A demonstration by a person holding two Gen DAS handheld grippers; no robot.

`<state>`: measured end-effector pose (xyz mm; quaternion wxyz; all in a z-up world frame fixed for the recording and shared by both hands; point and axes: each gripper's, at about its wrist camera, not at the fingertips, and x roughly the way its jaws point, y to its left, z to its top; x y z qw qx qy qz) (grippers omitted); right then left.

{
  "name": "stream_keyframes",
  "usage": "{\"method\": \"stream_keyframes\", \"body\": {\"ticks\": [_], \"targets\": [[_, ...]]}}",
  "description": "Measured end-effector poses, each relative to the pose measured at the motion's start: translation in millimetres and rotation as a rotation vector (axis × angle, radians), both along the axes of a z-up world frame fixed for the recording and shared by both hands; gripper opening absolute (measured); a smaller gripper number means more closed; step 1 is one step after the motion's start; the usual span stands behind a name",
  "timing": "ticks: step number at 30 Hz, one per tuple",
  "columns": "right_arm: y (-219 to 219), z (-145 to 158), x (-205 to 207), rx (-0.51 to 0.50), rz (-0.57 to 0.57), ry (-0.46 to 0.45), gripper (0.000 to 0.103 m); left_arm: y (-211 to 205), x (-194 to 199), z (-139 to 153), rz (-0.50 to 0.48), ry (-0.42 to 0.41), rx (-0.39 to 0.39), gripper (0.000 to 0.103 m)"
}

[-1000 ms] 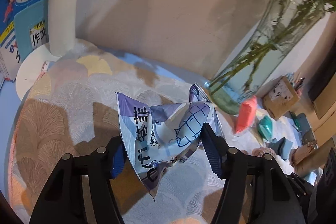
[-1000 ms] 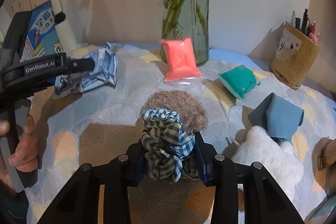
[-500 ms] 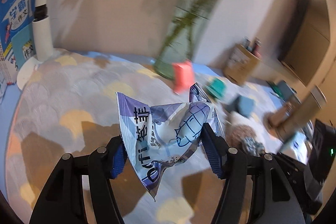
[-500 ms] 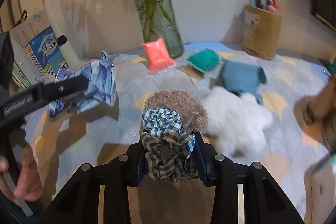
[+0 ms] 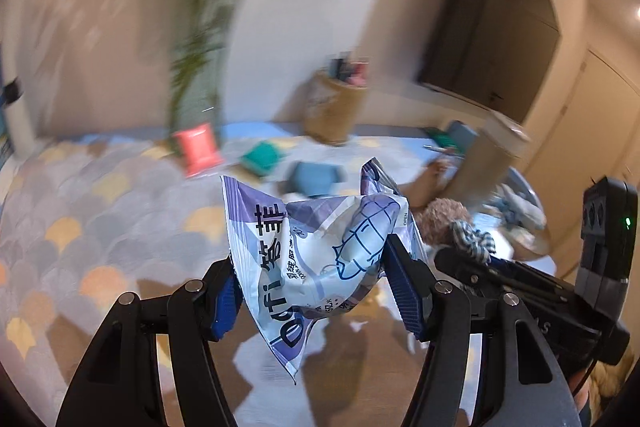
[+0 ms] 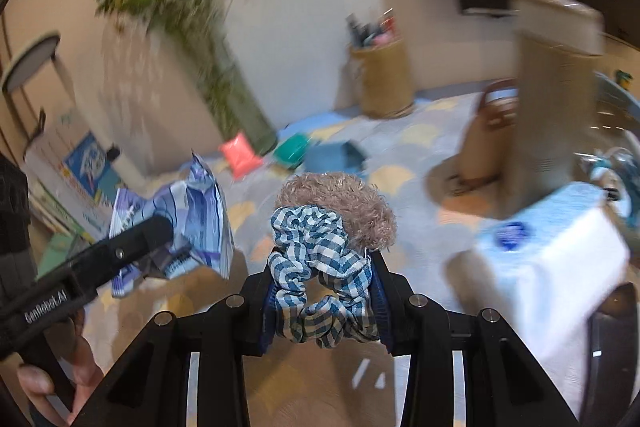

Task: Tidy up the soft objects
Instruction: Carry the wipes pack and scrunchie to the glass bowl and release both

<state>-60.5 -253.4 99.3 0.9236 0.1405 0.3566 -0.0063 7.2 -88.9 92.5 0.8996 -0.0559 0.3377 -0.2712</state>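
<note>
while both views are blurred toward the back, the near parts are sharp. closest in the left wrist view, the left gripper (image 5: 312, 287) is clamped on a crumpled blue and purple tissue packet (image 5: 316, 259), its blue pads pressing each side, the packet lifted clear of the table (image 5: 100, 219). just to its right sits the right gripper (image 5: 464, 255).

closest in the right wrist view, the right gripper (image 6: 324, 295) is pinched on a blue and white checked scrunchie (image 6: 320, 267), with a fuzzy brown scrunchie (image 6: 340, 203) bunched right behind it between the same pads. to the left, a hand (image 6: 60, 371) holds the left gripper (image 6: 160, 231) carrying the tissue packet (image 6: 192, 219). to the right stands a white and blue tissue box (image 6: 556, 259).

farther back on the patterned table cover lie a blue cloth (image 6: 334, 157), a green pouch (image 6: 292, 147) and a pink pouch (image 6: 240, 155), near one another. behind them stand a glass vase of green stems (image 6: 240, 99) and a tan pen holder (image 6: 382, 79) by the wall.
</note>
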Motion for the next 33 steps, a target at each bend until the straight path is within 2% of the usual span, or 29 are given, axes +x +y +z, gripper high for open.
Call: {"method": "stream_keyframes", "body": {"ticks": [7, 11, 20, 24, 30, 32, 33], "targets": [[-66.6, 34.3, -46.1, 0.034, -0.135, -0.023, 0.038, -85.7, -32.0, 37.0, -0.167, -0.074, 0.016, 0.062], [-113.7, 50.1, -73.2, 0.051, -0.215, -0.021, 0.039, -148.9, -44.7, 53.9, -0.269, -0.099, 0.038, 0.062], [-247.8, 78.6, -109.5, 0.054, -0.462, -0.009, 0.039, -270.2, -62.4, 60.4, -0.421, -0.153, 0.089, 0.062], [-291.3, 81.8, -98.4, 0.059, -0.505, 0.028, 0.039, -316.2, -59.2, 49.4, -0.449, -0.188, 0.145, 0.062], [-335.1, 70.2, -50.0, 0.109, -0.485, 0.113, 0.039, -359.4, -44.3, 23.6, -0.453, -0.208, 0.209, 0.063], [-340.1, 65.7, -32.0, 0.116, -0.471, 0.128, 0.044, -368.3, -43.8, 18.4, -0.445, -0.225, 0.222, 0.066], [-341.8, 64.5, -26.2, 0.124, -0.467, 0.131, 0.055, -368.6, -44.2, 17.2, -0.442, -0.234, 0.228, 0.069]]}}
